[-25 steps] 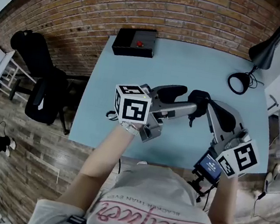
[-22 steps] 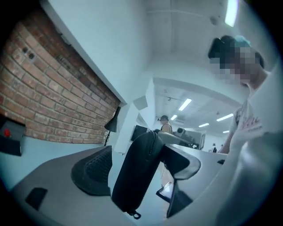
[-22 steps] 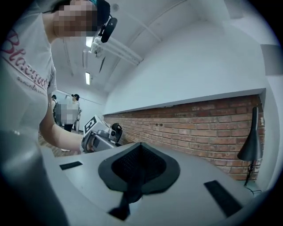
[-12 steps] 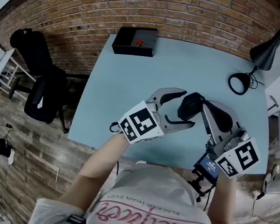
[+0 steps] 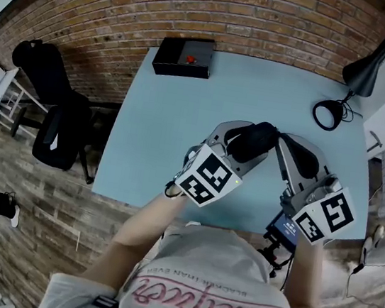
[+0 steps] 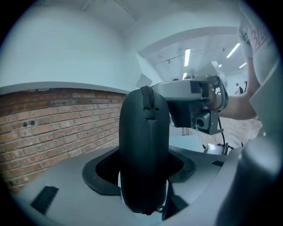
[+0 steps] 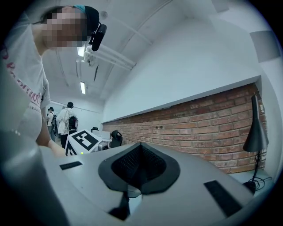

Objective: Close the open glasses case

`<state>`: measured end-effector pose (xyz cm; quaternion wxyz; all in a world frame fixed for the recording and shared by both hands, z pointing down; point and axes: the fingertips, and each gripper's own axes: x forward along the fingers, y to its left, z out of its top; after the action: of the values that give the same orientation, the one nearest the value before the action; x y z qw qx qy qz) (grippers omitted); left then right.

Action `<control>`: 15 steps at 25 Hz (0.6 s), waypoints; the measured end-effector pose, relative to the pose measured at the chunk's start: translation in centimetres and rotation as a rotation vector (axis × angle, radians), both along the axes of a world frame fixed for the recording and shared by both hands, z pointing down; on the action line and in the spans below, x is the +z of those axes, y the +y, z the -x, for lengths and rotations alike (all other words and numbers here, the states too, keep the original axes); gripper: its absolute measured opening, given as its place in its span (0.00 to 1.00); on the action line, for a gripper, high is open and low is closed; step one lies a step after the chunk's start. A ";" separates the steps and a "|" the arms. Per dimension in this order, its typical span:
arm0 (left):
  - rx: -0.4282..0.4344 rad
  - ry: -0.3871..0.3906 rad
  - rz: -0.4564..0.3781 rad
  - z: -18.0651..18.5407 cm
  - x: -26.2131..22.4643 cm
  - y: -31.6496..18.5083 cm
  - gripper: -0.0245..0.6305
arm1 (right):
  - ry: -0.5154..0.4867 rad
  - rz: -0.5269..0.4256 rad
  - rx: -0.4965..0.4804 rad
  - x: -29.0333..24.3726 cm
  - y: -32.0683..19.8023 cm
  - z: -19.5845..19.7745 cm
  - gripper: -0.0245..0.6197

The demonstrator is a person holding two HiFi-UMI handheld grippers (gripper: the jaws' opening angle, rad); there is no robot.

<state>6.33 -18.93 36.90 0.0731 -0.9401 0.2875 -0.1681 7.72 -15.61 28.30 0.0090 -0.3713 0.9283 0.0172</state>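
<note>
The black zippered glasses case (image 5: 256,138) is held above the light blue table (image 5: 160,130). My left gripper (image 5: 248,148) comes from the lower left; its jaws have just been closing and now clamp the case's two sides. In the left gripper view the case (image 6: 143,150) stands on edge between the pads, zipper seam on top, with the left gripper (image 6: 143,176) shut round it. My right gripper (image 5: 279,142) meets the case's right end. In the right gripper view its jaws (image 7: 132,181) are together on a thin dark tab, apparently the zipper pull (image 7: 121,205).
A black box with a red button (image 5: 185,57) sits at the table's far edge. A black desk lamp (image 5: 363,67) stands at the far right corner. A black office chair (image 5: 49,107) is left of the table, by the brick wall.
The left gripper rolled and dropped a little, its marker cube swinging toward the person. Its wide-open jaws closed onto the case. The right gripper stayed put.
</note>
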 end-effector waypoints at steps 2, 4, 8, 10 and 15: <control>-0.014 -0.086 -0.018 0.3 0.0 -0.3 0.43 | 0.049 -0.024 0.021 0.0 0.1 0.0 0.07; -0.014 -0.150 -0.022 0.5 0.1 -0.5 0.43 | 0.108 -0.058 0.037 0.0 0.2 0.2 0.07; -0.026 -0.222 -0.015 0.5 0.0 -1.0 0.43 | 0.165 -0.105 0.030 -0.4 0.5 0.6 0.07; -0.032 -0.246 -0.011 0.6 0.1 -1.2 0.43 | 0.189 -0.132 0.019 -0.7 0.7 1.1 0.07; -0.025 -0.282 0.019 0.9 0.7 -1.4 0.43 | 0.276 -0.208 -0.033 -1.1 2.1 4.2 0.07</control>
<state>5.39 -20.28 37.58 0.1020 -0.9041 0.2842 -0.3022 3.57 -13.56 27.21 -0.0801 -0.3471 0.9199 0.1641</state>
